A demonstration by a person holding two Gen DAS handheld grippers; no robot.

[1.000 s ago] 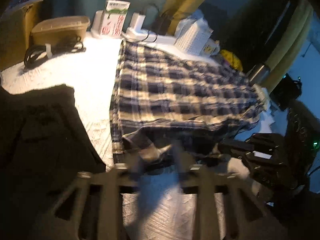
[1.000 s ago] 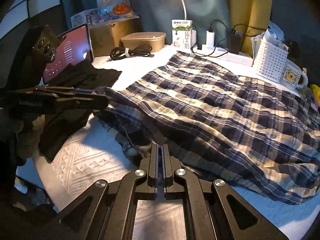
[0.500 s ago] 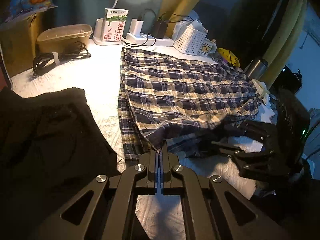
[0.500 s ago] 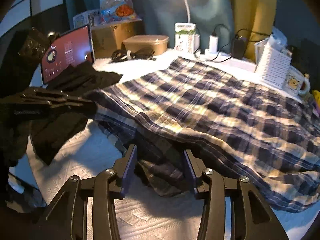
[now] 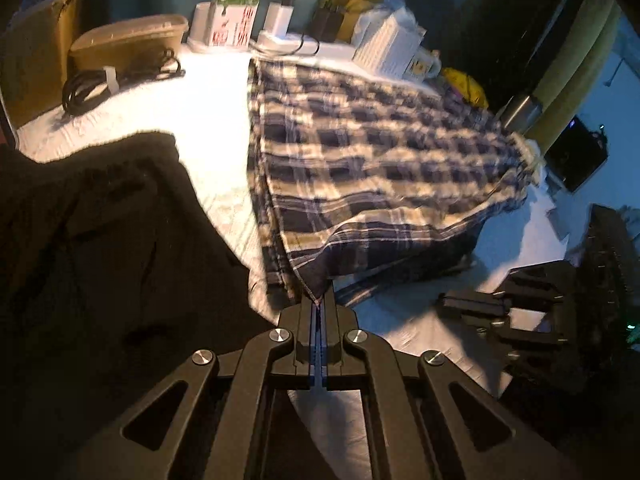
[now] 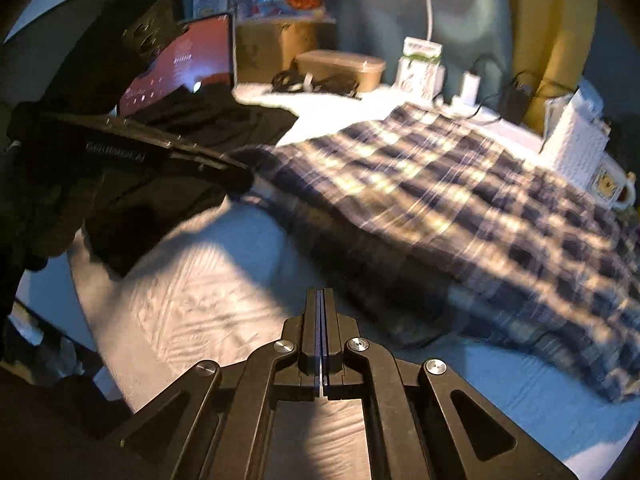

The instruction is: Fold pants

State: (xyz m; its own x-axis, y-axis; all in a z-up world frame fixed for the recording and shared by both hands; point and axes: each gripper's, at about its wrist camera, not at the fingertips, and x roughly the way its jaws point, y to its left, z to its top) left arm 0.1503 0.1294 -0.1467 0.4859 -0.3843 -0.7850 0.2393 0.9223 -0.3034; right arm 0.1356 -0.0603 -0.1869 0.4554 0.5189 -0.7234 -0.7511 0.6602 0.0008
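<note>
The blue and cream plaid pants (image 5: 372, 160) lie spread on the white quilted table cover (image 5: 188, 92). My left gripper (image 5: 319, 300) is shut on a near corner of the pants and lifts it off the cover. In the right wrist view the pants (image 6: 460, 200) fill the right side, and the left gripper (image 6: 240, 174) shows from the side, clamped on their edge. My right gripper (image 6: 321, 300) is shut and empty over bare cover, short of the pants. It also shows at the right of the left wrist view (image 5: 452, 304).
A black garment (image 5: 92, 248) lies left of the pants. At the back stand a coiled black cable (image 5: 100, 84), a lidded tan box (image 5: 128, 40), a milk carton (image 5: 236, 16), a power strip with chargers (image 5: 296, 40), a white basket (image 5: 384, 52) and a mug (image 5: 424, 66). A lit tablet (image 6: 184, 64) stands at the left.
My left gripper closed on the pants' corner and lifted it. My right gripper went from open around the pants' edge to shut and empty, pulled back off the fabric.
</note>
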